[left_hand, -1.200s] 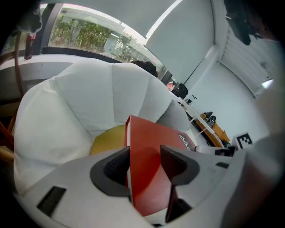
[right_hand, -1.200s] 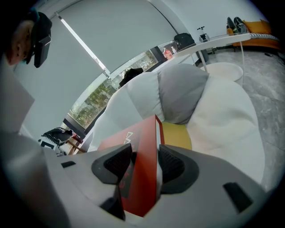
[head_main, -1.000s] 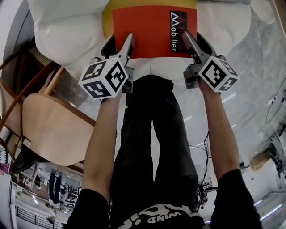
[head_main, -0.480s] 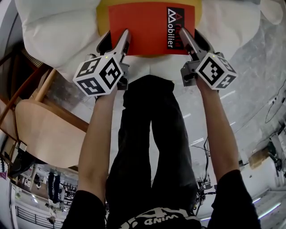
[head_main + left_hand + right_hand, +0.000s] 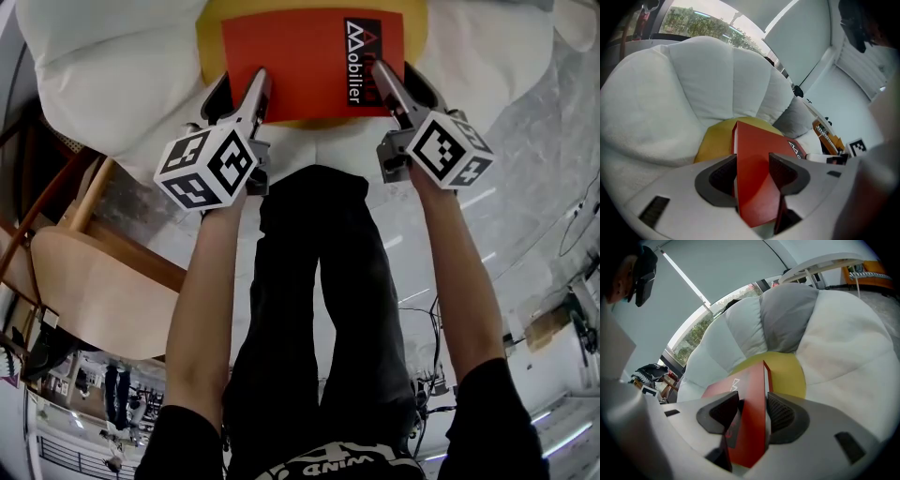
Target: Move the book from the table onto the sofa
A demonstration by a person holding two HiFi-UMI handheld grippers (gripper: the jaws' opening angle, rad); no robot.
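Nearest in the head view, the person's dark-trousered legs [image 5: 319, 309] are seen from above, with a bare forearm stretched forward on each side. A cube with square markers is carried at the near end of each claw. To the left of the legs, a pale wooden chair [image 5: 94, 281] stands on the glossy floor [image 5: 525, 216].

The left claw [image 5: 242, 94] is clenched on the near left corner of the red book [image 5: 300, 56]. In the left gripper view the cover [image 5: 754, 150] is seen pinched between the two dark pads of that claw [image 5: 752, 171]. The right claw [image 5: 405, 86] is clenched on the near right corner, just beside the black label with white lettering. In the right gripper view the book's edge [image 5: 747, 390] is clamped between the jaws of that claw [image 5: 752, 411].

The book is held flat over a yellow cushion [image 5: 210, 52] on the white sofa [image 5: 112, 66]. Whether it rests on the cushion cannot be told. Farther back, a grey cushion [image 5: 787, 315] is propped against the sofa's padded back [image 5: 703, 79].
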